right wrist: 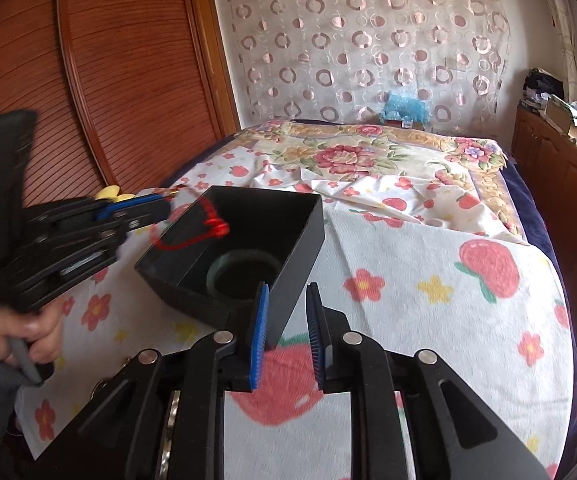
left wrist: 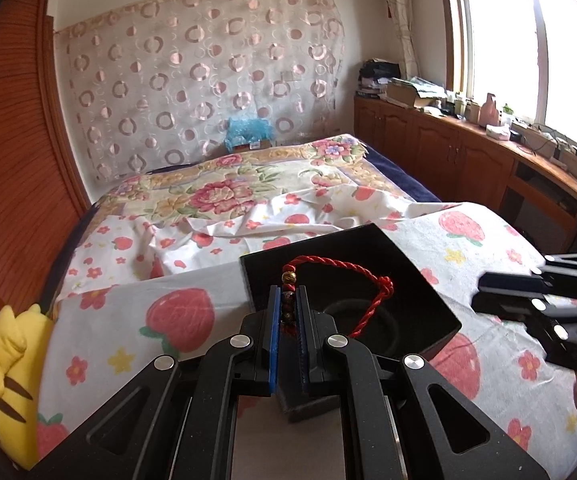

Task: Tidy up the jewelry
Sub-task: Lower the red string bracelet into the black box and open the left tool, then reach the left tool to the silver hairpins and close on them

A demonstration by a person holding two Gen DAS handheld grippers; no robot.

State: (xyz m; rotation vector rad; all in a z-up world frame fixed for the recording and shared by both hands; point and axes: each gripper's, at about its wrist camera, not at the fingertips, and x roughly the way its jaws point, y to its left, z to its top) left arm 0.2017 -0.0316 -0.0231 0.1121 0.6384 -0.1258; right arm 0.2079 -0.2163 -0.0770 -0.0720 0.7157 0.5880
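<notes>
Seemingly over the black box [left wrist: 408,280], left tongs [left wrist: 287,312] clamped on red bracelet [left wrist: 328,276]; right tongs [right wrist: 286,320] slightly apart, empty.

Left tool [left wrist: 288,300] pinches red bracelet [left wrist: 328,280] over black box [left wrist: 428,280].

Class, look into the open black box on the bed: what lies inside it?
Inside the black box, a dark green ring lies on the floor. The red cord bracelet hangs above it. The near wall hides part of the floor.

Red cord bracelet [left wrist: 338,280], black box [right wrist: 248,240], strawberry-print sheet [right wrist: 428,300], blue jaw pads, yellow plush [left wrist: 12,360].
</notes>
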